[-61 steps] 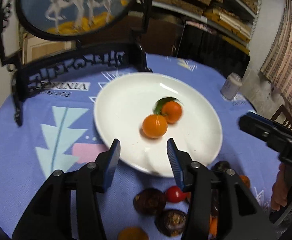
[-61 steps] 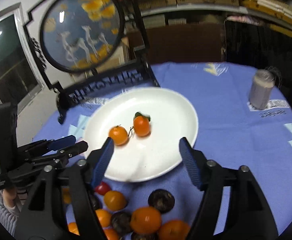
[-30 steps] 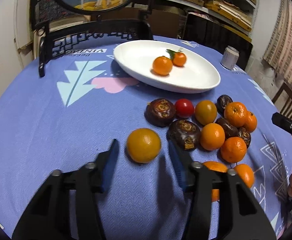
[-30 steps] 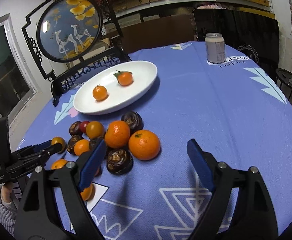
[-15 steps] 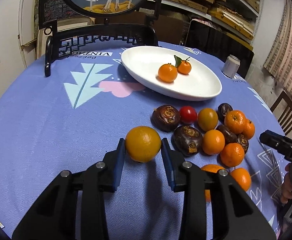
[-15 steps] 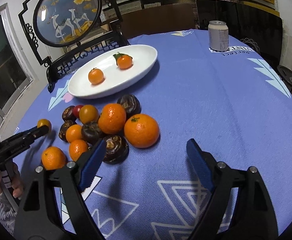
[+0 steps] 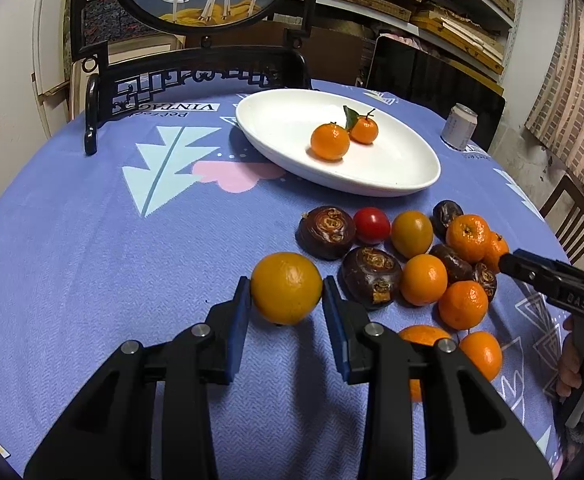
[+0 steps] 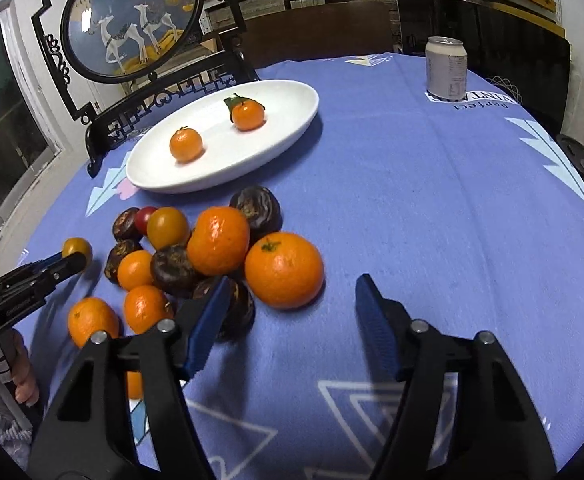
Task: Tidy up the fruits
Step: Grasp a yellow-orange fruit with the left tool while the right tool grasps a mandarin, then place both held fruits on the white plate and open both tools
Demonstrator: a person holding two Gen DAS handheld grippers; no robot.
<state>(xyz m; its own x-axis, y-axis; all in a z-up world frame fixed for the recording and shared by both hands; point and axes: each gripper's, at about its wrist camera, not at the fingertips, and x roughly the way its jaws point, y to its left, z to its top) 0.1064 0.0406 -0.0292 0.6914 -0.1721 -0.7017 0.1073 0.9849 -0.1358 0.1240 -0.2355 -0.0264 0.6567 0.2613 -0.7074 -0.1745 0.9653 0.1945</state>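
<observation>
My left gripper (image 7: 286, 300) is shut on a yellow-orange fruit (image 7: 286, 288) on the blue tablecloth, left of the fruit pile; the right wrist view shows that grip at the far left (image 8: 77, 248). The pile (image 7: 424, 280) holds mandarins, dark brown fruits, a red tomato (image 7: 371, 225) and a yellowish one. My right gripper (image 8: 292, 292) is closing; a large mandarin (image 8: 284, 270) sits just ahead between its fingertips, untouched by the pads. It also shows at the right (image 7: 532, 272). The white oval plate (image 7: 412, 176) (image 8: 152, 176) behind the pile carries two mandarins (image 7: 330, 141) (image 7: 364, 130).
A drink can (image 8: 446, 68) (image 7: 459, 126) stands at the back right of the round table. A black ornamental stand with a round deer picture (image 8: 132, 20) (image 7: 196, 76) rises behind the plate. A wooden chair (image 7: 572, 216) is beyond the right edge. Hands (image 8: 20, 376) grip the handles.
Both grippers pulled back from the plate to the pile. The left jaws closed onto the yellow-orange fruit. The right jaws have narrowed and come nearer the large mandarin.
</observation>
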